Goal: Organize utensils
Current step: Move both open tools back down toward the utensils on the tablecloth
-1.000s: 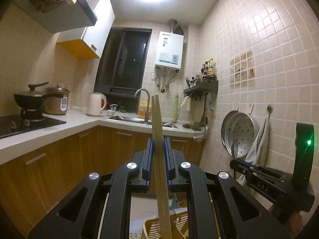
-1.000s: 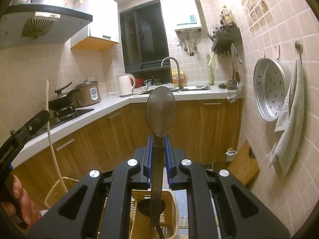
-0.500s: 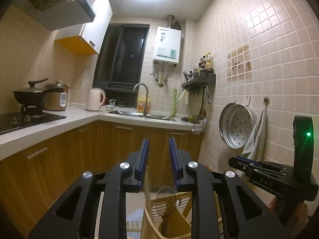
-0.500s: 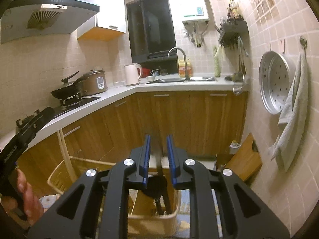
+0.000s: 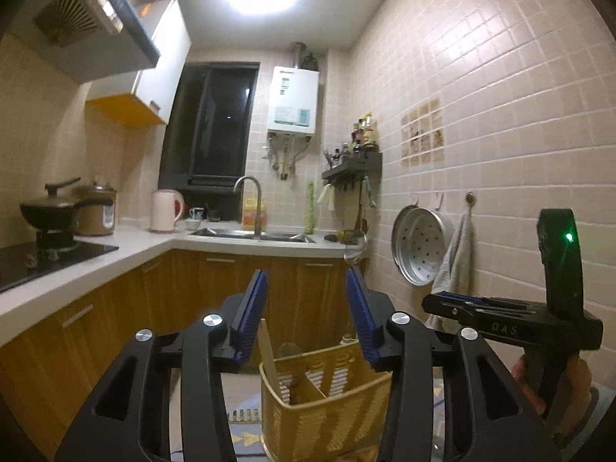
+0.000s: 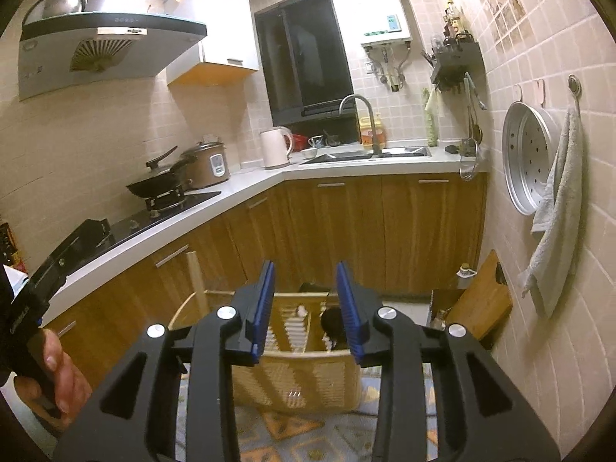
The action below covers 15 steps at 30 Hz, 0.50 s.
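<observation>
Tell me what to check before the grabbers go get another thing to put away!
1. Left gripper empty: ok, blue pads apart, nothing between.
2. Right gripper empty: ok, jaws open and bare.
3. Pale wooden chopsticks inside the yellow woven plastic utensil basket: ok, leaning in a left compartment.
4. Dark spoon in the basket: ok, standing in a right compartment.
5. Basket standing upright: ok.
6. More utensils left to sort: cannot tell, none show near the grippers.
</observation>
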Available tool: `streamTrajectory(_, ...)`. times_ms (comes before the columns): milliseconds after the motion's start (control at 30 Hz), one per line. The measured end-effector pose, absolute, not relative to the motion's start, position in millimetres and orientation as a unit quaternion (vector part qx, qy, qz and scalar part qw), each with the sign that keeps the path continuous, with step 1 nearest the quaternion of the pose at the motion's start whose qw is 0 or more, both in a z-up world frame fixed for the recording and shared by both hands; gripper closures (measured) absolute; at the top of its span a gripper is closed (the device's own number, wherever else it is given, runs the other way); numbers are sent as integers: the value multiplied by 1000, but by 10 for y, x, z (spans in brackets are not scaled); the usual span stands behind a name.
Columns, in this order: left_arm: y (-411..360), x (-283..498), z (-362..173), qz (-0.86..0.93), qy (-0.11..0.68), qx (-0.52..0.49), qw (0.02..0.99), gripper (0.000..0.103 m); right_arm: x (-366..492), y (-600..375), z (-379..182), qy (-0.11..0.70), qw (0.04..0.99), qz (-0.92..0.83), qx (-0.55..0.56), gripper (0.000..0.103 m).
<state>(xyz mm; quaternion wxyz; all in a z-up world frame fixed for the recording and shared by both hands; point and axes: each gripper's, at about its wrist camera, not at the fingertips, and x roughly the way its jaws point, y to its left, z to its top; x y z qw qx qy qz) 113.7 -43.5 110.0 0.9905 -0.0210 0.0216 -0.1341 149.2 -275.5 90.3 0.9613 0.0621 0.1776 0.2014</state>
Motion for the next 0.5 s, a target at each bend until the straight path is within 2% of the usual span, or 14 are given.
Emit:
streamTrajectory(300, -485, 706, 973, -166, 73, -1, 983, 62, 1019, -2690, 829, 226, 954, 197, 12, 73)
streamTrajectory(367, -485, 688, 897, -171, 107, 0, 979, 62, 947, -2684, 757, 247, 948, 202, 11, 73)
streamTrajectory(500, -476, 806, 557, -198, 245, -3, 949, 62, 919, -2712, 567, 306, 929, 208, 24, 73)
